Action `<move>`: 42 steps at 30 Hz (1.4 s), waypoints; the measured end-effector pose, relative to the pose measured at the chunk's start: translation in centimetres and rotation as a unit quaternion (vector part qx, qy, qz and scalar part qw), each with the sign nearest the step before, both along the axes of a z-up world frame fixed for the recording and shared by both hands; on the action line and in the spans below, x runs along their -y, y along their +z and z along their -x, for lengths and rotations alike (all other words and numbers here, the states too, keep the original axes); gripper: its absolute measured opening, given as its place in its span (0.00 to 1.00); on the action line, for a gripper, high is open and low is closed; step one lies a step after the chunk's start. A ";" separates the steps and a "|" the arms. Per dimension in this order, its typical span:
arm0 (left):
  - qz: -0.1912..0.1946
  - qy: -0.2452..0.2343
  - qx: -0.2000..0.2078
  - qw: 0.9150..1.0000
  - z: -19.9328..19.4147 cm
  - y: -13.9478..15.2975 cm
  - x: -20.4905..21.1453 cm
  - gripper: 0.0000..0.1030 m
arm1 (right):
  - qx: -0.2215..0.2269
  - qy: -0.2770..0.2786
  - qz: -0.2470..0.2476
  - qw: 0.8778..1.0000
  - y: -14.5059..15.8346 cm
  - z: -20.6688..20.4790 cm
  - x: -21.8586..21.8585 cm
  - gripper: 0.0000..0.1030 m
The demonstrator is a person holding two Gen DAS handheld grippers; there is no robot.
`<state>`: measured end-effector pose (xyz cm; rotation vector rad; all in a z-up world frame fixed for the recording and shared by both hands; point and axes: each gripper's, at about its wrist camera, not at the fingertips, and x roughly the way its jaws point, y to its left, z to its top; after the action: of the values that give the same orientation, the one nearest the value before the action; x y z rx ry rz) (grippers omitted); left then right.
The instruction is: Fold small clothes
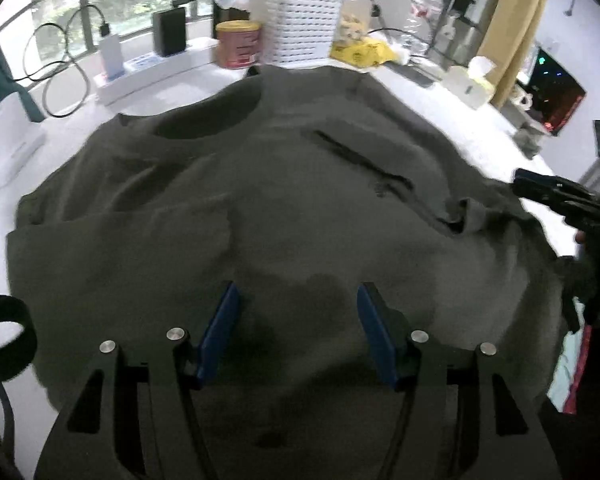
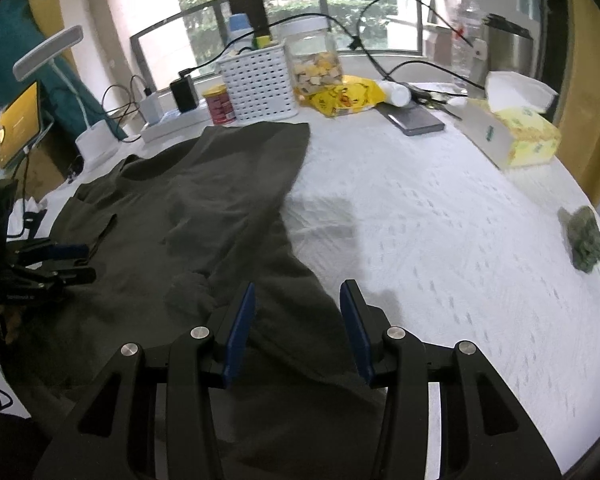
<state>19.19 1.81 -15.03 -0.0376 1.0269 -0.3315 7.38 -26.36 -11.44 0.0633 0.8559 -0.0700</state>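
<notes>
Dark olive shirt (image 1: 284, 208), spread rumpled on table

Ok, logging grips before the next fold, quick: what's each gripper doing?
Left gripper: open, holding nothing, above the dark green shirt.
Right gripper: open, holding nothing, over the shirt's edge.

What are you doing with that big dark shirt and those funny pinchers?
A person is folding a dark green T-shirt spread on a white tablecloth. They hold one hand-held gripper in each hand. The left hand-held gripper hangs over the middle of the shirt with its jaws open, gripping nothing. The right hand-held gripper is open over the shirt's edge, also holding nothing. A basket and jar stand behind.
</notes>
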 end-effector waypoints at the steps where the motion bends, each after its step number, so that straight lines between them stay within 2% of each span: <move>1: -0.001 0.000 0.003 1.000 0.1 0.2 0.1 0.60 | -0.001 0.011 0.000 1.000 0.1 -0.4 -0.5 0.45; 6: 0.001 0.016 0.018 1.000 0.3 1.0 -0.8 0.60 | -0.011 0.046 -0.015 0.999 -0.3 -2.5 -2.8 0.46; 11: -0.002 0.041 0.028 0.999 1.0 1.6 -2.4 0.60 | -0.044 0.079 -0.042 0.995 -1.9 -4.0 -4.9 0.45; 16: 0.001 0.063 0.028 0.998 1.7 1.4 -3.8 0.60 | -0.073 0.091 -0.052 0.992 -3.3 -4.1 -6.3 0.45; 21: 0.005 0.071 0.035 0.997 2.6 1.6 -4.2 0.60 | -0.080 0.094 -0.049 0.991 -3.4 -3.0 -7.1 0.45; 25: 0.007 0.068 0.045 0.997 3.5 2.0 -3.9 0.60 | -0.079 0.088 -0.043 0.992 -3.2 -2.0 -7.1 0.45; 42: 0.002 0.060 0.087 0.994 8.7 4.2 -2.4 0.60 | -0.024 0.059 -0.013 0.998 -0.2 4.0 -7.1 0.45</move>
<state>10.53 4.21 -10.87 -0.0729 0.8475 -0.2234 3.39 -19.25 -11.64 0.0358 0.9075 0.0512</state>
